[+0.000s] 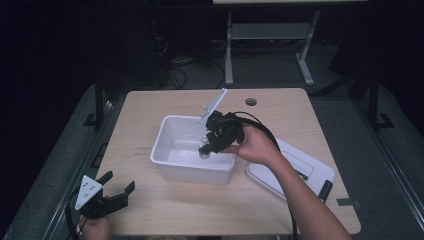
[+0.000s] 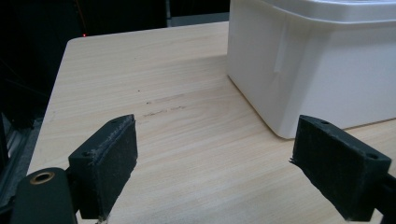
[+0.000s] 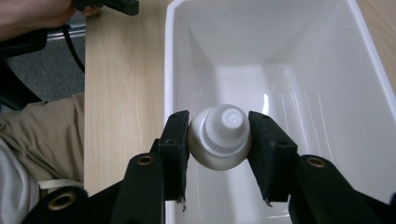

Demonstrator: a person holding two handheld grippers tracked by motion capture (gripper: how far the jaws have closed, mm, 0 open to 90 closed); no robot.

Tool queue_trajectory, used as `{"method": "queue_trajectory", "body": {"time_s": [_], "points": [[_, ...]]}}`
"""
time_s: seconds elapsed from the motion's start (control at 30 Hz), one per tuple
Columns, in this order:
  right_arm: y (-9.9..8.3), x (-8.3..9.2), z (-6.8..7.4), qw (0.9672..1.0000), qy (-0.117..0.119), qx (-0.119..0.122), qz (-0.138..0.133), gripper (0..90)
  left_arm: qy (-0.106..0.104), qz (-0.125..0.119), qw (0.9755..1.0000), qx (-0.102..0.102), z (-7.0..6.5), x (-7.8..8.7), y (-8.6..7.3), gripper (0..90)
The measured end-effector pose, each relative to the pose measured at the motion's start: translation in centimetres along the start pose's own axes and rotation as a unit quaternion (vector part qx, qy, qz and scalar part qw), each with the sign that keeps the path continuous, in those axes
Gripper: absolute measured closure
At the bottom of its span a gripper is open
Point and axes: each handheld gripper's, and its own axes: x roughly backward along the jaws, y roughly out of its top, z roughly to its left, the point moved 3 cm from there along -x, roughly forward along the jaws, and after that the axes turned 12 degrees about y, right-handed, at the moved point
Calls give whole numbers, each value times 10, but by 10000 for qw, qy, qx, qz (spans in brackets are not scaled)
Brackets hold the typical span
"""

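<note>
A small white bottle (image 3: pixel 220 137) with a ribbed screw cap is clamped between the pads of my right gripper (image 3: pixel 219 144), cap end facing the camera. It hangs inside the open white plastic tub (image 3: pixel 280 51), above its glossy floor. From above, the right gripper (image 1: pixel 206 148) leans down over the right part of the tub (image 1: pixel 167 135), and the bottle (image 1: pixel 204 151) shows pale at its tips. My left gripper (image 1: pixel 119 183) rests open at the table's front left corner. Its pads (image 2: pixel 108 161) are wide apart over bare wood, with the tub's corner (image 2: pixel 289 93) ahead on the right.
The tub's white lid (image 1: pixel 300 170) lies flat on the table right of the tub, under the person's right forearm. The wooden table (image 1: pixel 145 107) has a round cable hole (image 1: pixel 251 102) at the back. A white desk frame (image 1: pixel 270 35) stands on the dark floor behind.
</note>
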Motion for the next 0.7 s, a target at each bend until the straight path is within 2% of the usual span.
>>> {"method": "queue_trajectory", "body": {"time_s": [0.7], "points": [[-5,-27,-13,9998,111,-105,127,595,-21,-8,10000,13,0,-1,0,130]]}}
